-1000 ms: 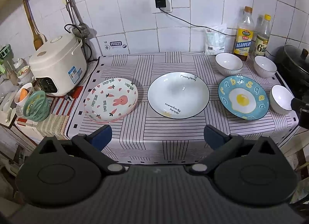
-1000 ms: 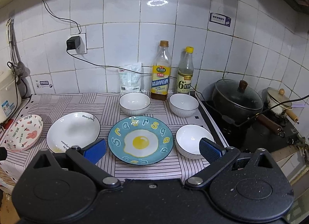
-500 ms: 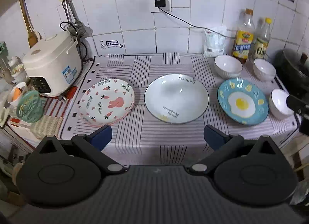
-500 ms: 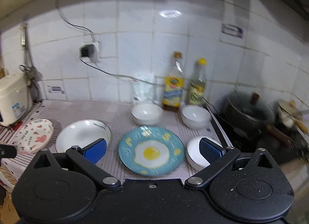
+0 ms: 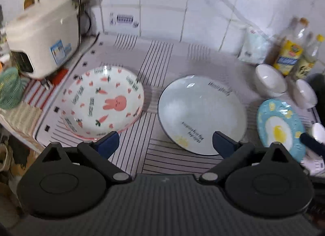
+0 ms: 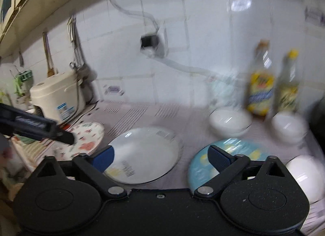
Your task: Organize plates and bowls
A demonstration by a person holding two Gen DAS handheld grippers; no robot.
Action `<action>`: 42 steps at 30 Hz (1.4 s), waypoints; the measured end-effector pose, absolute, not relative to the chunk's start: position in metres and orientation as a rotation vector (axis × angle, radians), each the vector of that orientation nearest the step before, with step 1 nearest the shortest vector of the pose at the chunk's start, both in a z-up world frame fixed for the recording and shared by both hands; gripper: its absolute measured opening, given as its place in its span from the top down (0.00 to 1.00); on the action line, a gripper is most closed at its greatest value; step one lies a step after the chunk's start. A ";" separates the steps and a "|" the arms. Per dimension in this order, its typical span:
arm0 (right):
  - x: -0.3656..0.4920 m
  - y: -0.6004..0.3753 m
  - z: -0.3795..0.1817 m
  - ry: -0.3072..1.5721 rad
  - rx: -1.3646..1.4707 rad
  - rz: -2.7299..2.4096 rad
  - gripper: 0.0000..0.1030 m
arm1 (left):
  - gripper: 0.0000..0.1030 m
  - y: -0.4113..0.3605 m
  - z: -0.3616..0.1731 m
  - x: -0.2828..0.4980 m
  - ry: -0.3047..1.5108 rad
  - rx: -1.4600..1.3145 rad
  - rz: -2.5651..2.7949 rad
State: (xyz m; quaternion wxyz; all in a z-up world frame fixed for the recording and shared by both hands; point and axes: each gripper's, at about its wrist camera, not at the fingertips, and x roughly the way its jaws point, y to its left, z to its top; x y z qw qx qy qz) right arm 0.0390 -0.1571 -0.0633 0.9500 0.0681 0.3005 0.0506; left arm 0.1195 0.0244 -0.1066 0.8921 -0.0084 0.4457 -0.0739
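Note:
On the striped cloth lie a pink rabbit plate (image 5: 102,101) at left, a white plate with a dark rim (image 5: 201,112) in the middle and a blue egg plate (image 5: 280,128) at right. Two white bowls (image 5: 270,80) (image 5: 305,93) stand behind the egg plate; a third white bowl (image 6: 304,177) sits at its right. My left gripper (image 5: 165,144) is open and empty, over the cloth between the rabbit and white plates. My right gripper (image 6: 160,156) is open and empty, over the white plate (image 6: 144,152) and egg plate (image 6: 229,154). The right wrist view is blurred.
A white rice cooker (image 5: 42,36) stands at the back left with a green basket (image 5: 9,88) beside it. Two oil bottles (image 5: 292,53) (image 5: 308,59) and a white bag (image 5: 254,47) stand against the tiled wall. A dark pot is at the far right edge.
Both grippers have moved forward and left toward the plates, and the plates now look larger. The right gripper has swung left, with strong blur. Both stay open.

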 end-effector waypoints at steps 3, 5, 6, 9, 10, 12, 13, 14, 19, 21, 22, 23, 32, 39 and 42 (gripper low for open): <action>0.050 -0.148 -0.095 0.642 0.187 0.145 0.12 | 0.07 0.021 -0.131 0.133 0.939 -0.029 -0.195; 0.058 -0.146 -0.114 0.673 0.233 0.147 0.15 | 0.10 0.021 -0.147 0.142 0.951 -0.051 -0.199; 0.063 -0.147 -0.125 0.687 0.268 0.150 0.17 | 0.11 0.021 -0.155 0.147 0.952 -0.059 -0.196; 0.072 -0.152 -0.154 0.729 0.384 0.108 0.28 | 0.20 0.019 -0.174 0.159 0.979 -0.077 -0.193; 0.076 -0.154 -0.161 0.737 0.413 0.094 0.31 | 0.22 0.018 -0.179 0.163 0.983 -0.082 -0.207; 0.082 -0.155 -0.174 0.759 0.464 0.085 0.37 | 0.30 0.016 -0.186 0.167 0.983 -0.082 -0.233; 0.084 -0.156 -0.179 0.768 0.477 0.088 0.38 | 0.33 0.015 -0.189 0.169 0.986 -0.080 -0.235; 0.087 -0.155 -0.183 0.774 0.481 0.092 0.39 | 0.38 0.013 -0.193 0.171 0.995 -0.078 -0.234; 0.095 -0.157 -0.192 0.772 0.515 0.057 0.71 | 0.67 0.011 -0.209 0.179 1.034 -0.100 -0.257; 0.097 -0.156 -0.190 0.761 0.481 0.020 0.73 | 0.77 0.011 -0.212 0.182 1.028 -0.109 -0.248; 0.098 -0.157 -0.190 0.759 0.481 0.015 0.73 | 0.78 0.013 -0.214 0.182 1.027 -0.124 -0.245; 0.099 -0.158 -0.190 0.756 0.487 0.009 0.73 | 0.78 0.014 -0.215 0.183 1.026 -0.134 -0.246; 0.110 -0.159 -0.204 0.739 0.523 -0.006 0.66 | 0.77 0.018 -0.223 0.185 0.990 -0.183 -0.252; 0.105 -0.152 -0.205 0.688 0.431 0.048 0.67 | 0.75 0.009 -0.222 0.173 0.904 -0.091 -0.233; 0.106 -0.155 -0.204 0.697 0.416 0.080 0.67 | 0.75 0.009 -0.221 0.173 0.903 -0.071 -0.229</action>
